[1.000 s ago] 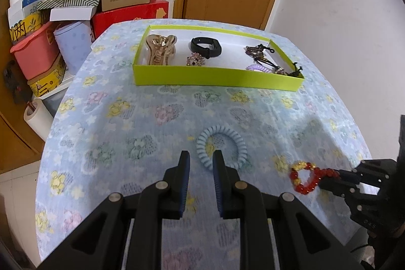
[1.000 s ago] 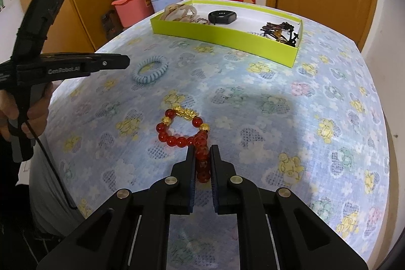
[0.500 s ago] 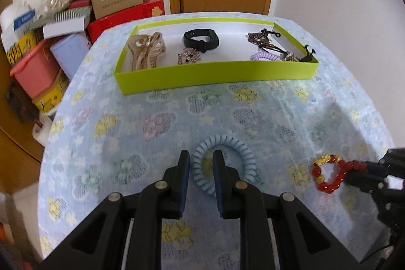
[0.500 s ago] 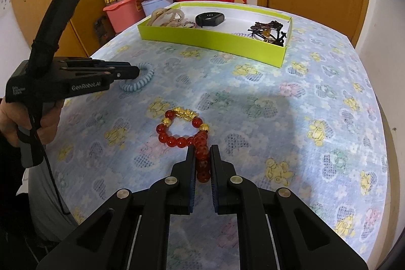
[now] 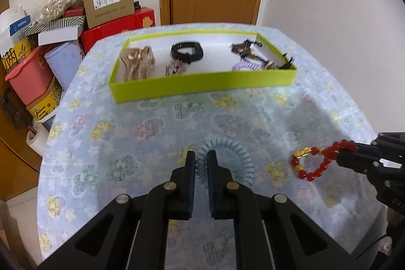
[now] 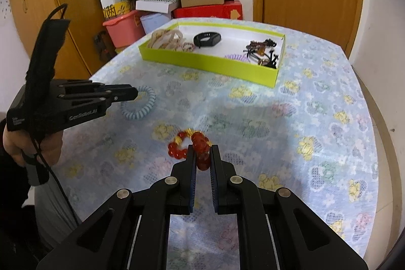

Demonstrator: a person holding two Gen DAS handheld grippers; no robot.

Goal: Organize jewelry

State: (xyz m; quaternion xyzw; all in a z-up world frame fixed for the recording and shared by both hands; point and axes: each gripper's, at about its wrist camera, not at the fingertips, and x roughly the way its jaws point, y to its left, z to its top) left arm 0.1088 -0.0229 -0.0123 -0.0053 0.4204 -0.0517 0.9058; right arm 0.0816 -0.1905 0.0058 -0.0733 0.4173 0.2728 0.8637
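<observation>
Squinting at our left gripper [image 5: 201, 160], we find its jaws just closing on the near coil of the pale blue spiral hair tie [image 5: 229, 156], whose near side hides behind the fingers. Over to our right gripper [image 6: 202, 156]: clamped on the red bead bracelet [image 6: 188, 146] with gold charms, blurred, loop dangling above the floral tablecloth [image 6: 291, 118]. Beyond, the lime-green tray [image 5: 202, 85] holds more jewelry, partly hidden by its wall.

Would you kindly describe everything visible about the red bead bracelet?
The red bead bracelet is a loop of glossy, translucent red round beads with a few gold-coloured beads and a gold charm. The right gripper is shut on one side of it, so the loop hangs lifted and tilted above the floral tablecloth, apart from the green tray.
</observation>
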